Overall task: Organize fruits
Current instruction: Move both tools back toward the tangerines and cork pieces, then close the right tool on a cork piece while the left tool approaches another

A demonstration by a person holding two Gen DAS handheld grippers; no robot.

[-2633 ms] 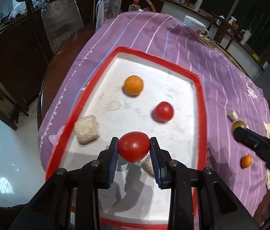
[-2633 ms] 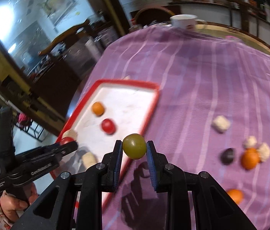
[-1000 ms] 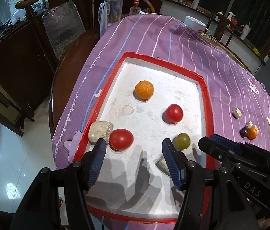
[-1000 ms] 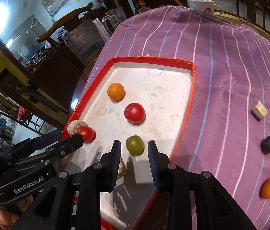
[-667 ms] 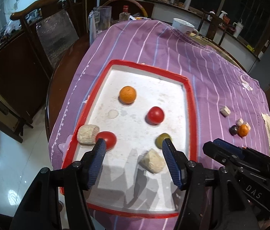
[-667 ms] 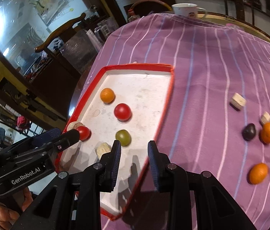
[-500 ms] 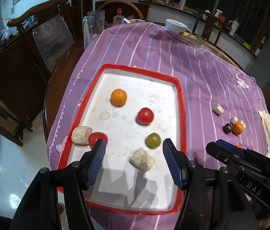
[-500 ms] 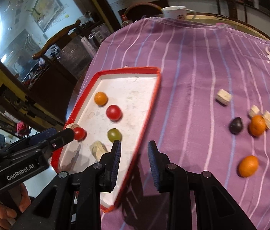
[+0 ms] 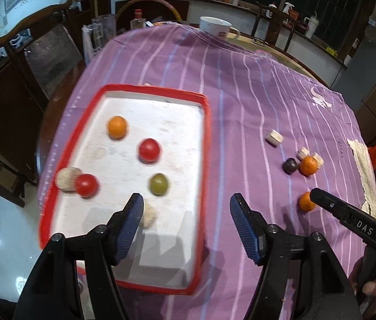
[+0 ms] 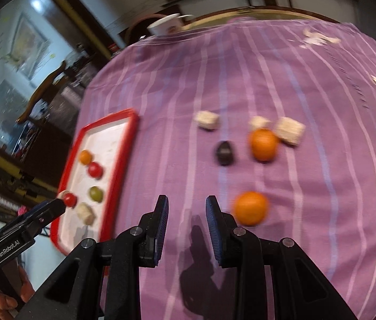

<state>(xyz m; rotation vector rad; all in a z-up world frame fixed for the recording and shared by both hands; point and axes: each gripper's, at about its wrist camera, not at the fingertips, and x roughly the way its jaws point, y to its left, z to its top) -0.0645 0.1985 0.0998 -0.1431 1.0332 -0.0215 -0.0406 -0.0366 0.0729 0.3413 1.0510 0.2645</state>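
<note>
Claws both empty, left claw (image 9: 186,213) widening over tray (image 9: 206,144) edge, right claw (image 10: 187,214) slightly apart.

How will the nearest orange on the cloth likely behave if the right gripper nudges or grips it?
The orange is round and lies free on the flat cloth, so a nudge probably rolls it. The right gripper is narrow, so it likely must widen first.

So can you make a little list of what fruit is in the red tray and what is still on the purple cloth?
In red tray: orange, two red fruits, green fruit
On purple cloth: two oranges, dark fruit
Left gripper: open, empty
Right gripper: narrow gap, empty
</note>
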